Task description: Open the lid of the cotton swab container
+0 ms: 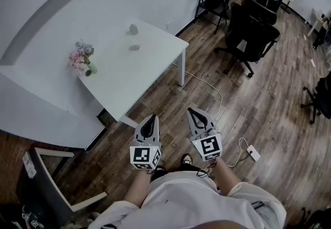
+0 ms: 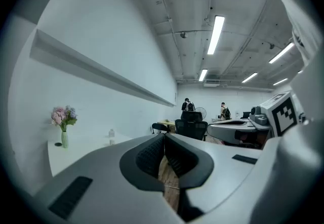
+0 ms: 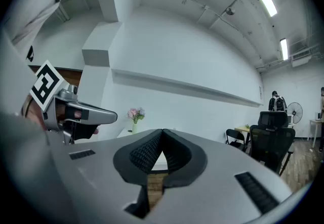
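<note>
- The vase of flowers (image 1: 83, 59) stands at the left end of the table (image 1: 155, 67); a careless reach could tip it.
- What I take for the cotton swab container (image 1: 133, 29) sits far back on the table, well apart from me. It is too small to make out its lid, so I might grab the wrong part.
- My left gripper (image 1: 151, 119) is closed and empty; arriving like that, it would shove the light container.
- My right gripper (image 1: 193, 113) is likewise closed on nothing.
- A cable (image 1: 214, 91) on the floor by the table could trip me.
</note>
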### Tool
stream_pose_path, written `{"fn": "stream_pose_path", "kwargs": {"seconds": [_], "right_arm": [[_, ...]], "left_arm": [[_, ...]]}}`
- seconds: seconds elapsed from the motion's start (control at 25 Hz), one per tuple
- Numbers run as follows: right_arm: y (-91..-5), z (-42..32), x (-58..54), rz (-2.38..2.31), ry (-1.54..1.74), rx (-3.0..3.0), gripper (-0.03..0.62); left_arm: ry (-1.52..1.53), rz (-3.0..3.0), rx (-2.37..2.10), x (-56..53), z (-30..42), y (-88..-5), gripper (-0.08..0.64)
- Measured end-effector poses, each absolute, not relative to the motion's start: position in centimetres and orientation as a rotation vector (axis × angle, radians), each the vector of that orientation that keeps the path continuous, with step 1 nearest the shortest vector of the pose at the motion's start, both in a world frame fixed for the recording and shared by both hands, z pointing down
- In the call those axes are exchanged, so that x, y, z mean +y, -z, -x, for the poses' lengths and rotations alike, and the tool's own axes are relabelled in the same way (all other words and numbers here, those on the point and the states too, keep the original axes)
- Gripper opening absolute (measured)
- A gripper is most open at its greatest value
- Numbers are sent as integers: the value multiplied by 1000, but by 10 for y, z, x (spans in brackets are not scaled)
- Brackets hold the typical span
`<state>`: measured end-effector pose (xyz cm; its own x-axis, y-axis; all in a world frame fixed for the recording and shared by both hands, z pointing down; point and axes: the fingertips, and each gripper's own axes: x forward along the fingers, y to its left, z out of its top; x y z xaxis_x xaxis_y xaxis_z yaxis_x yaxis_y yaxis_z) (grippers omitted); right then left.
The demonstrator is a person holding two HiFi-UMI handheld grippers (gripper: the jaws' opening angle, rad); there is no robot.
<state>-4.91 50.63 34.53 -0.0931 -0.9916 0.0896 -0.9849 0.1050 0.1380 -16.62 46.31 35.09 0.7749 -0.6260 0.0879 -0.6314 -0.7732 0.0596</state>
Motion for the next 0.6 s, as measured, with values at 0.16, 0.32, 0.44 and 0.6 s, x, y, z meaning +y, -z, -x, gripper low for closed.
{"fn": "stream_pose_path", "kwargs": {"seconds": [0.16,0.32,0.44,0.6], "right_arm": [[-339,73,502,-2031,-22,-2210,-2],[-347,95,498,-2009,-45,-2219,-2],[-350,95,500,-2023,-82,-2222,-2],[-349,90,500,-2011,-76,-2232,-2]], "left_arm": [[-145,-2861,-1115,453,200,-352,23],[-164,-2791,-1210,440,230,-359,23],[-159,-2787,-1204,442,240,-361,23],[-176,-2801,-1140,444,240,-367,25]]}}
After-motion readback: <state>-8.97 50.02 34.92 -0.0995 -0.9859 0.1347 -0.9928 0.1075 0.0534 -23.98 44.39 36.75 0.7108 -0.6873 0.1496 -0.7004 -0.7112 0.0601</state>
